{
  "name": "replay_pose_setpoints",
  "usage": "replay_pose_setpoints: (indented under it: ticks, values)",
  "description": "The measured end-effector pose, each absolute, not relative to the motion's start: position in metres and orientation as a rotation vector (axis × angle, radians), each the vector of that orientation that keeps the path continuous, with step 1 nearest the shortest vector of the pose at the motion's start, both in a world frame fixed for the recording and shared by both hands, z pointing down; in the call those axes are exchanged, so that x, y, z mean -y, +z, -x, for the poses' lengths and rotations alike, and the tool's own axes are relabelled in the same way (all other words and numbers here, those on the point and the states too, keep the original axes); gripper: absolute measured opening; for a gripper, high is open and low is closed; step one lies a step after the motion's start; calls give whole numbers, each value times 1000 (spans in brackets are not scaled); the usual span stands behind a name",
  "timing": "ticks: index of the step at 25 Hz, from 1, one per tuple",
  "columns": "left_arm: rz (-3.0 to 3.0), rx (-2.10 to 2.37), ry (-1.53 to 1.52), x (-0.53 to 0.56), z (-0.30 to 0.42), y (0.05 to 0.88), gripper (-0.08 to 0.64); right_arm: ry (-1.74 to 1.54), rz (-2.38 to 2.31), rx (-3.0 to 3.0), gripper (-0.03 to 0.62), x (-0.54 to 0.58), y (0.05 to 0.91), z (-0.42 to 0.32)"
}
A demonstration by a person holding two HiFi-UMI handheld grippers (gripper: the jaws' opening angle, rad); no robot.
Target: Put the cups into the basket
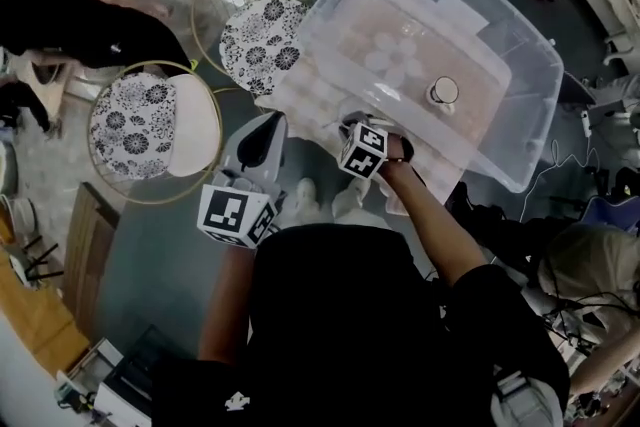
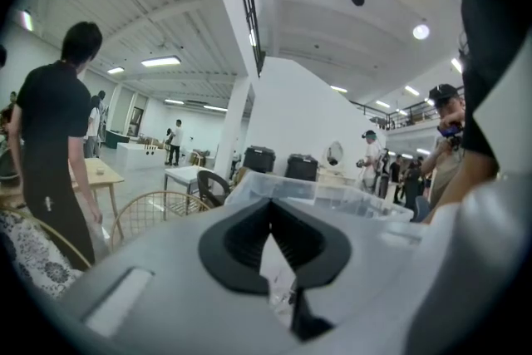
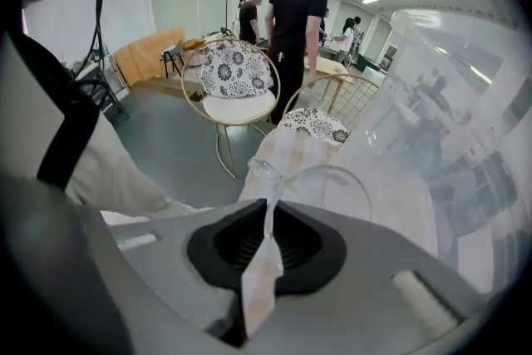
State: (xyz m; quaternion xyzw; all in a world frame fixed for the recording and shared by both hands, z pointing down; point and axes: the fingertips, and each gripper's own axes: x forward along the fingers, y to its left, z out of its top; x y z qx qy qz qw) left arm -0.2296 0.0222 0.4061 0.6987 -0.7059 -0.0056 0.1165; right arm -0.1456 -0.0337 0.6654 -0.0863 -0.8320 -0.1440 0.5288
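Right gripper view: the right gripper (image 3: 268, 212) is shown clenched on the thin wall of a clear plastic cup (image 3: 328, 191). The wall is pinched edge-on between the pads, and the rim ring is seen just beyond the fingertips, lying to the right of the jaw line. The cup's long axis cannot be fixed with certainty, as the plastic is transparent; it is judged to run roughly along the claw's pointing direction.

The basket (image 1: 525, 105), a clear bin, is located ahead of and to the right of this claw. Its near wall fills the right side of the same view, close beside the held cup. A second cup (image 1: 443, 93) is already standing inside the bin, well beyond the claw and to its right.

The left gripper (image 2: 271, 239) is held to the left of the right claw, on the side away from the bin. Its jaws are together at the tips, and nothing is gripped.

The right hand is judged the nearer one. The coming move is judged to require that the cup be carried forward and rightward over the near rim before release.
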Motion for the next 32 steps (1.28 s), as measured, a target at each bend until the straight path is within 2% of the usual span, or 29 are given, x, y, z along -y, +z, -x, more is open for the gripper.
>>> replay_pose_setpoints:
  ticks: [7, 15, 24, 32]
  values:
    - [-2073, 2044, -44, -7, 218, 404, 8, -270, 299, 2113, 26, 4, 607, 135]
    - [-2080, 2024, -82, 12, 204, 397, 8, -205, 320, 2344, 28, -7, 496, 128]
    - [-2130, 2014, -84, 32, 192, 384, 8, -147, 175, 2567, 28, 41, 403, 123]
    - [-2132, 2012, -74, 49, 182, 382, 8, -177, 16, 2594, 29, 126, 382, 123]
